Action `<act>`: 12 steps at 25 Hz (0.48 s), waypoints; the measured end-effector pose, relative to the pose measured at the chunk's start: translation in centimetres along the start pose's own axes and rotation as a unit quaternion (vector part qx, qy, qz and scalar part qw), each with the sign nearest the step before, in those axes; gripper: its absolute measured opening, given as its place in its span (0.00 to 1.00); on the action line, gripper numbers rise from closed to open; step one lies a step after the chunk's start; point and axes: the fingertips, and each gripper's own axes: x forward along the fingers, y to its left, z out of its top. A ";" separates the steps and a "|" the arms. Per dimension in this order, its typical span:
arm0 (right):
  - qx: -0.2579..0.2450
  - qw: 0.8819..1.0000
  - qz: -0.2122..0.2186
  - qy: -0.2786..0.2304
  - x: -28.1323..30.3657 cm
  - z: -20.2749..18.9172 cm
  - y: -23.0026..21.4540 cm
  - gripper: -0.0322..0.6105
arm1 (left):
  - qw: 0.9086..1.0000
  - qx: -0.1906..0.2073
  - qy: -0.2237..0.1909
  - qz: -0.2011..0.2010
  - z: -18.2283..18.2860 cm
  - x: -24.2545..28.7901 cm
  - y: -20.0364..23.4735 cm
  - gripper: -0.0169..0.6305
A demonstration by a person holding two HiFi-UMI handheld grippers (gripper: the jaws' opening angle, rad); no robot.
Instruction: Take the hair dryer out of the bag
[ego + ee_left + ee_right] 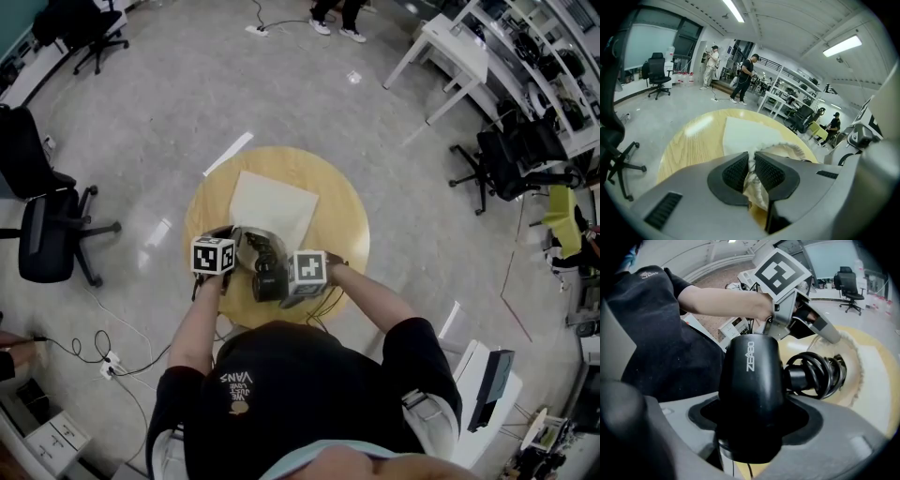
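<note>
A black hair dryer (750, 390) sits clamped between the jaws of my right gripper (749, 423), its coiled black cord (819, 375) trailing into the mouth of the cream cloth bag (855, 363). In the head view the dryer (268, 279) lies at the bag's opening (251, 242), between the two marker cubes. My left gripper (751, 172) is shut on the bag's ruffled rim (754, 185), with cloth pinched between its pads. The rest of the bag (750, 136) lies flat on the round wooden table (689, 140).
The table (337, 202) is small and round; the bag's flat part (274, 204) covers its far half. Office chairs (42, 220) stand at the left, a white desk (450, 47) and shelves at the far right. People stand far off (746, 77). Cables lie on the floor (103, 352).
</note>
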 end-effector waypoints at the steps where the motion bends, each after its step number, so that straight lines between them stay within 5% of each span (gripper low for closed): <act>1: 0.003 1.000 0.000 -0.002 0.0 0.0 0.1 0.60 | 1.000 0.001 -0.001 0.002 0.2 0.0 0.1 0.11; 12: -0.003 1.000 0.007 -0.010 0.2 -0.2 2.2 0.60 | 1.000 -0.008 -0.003 0.010 0.6 0.5 0.7 0.11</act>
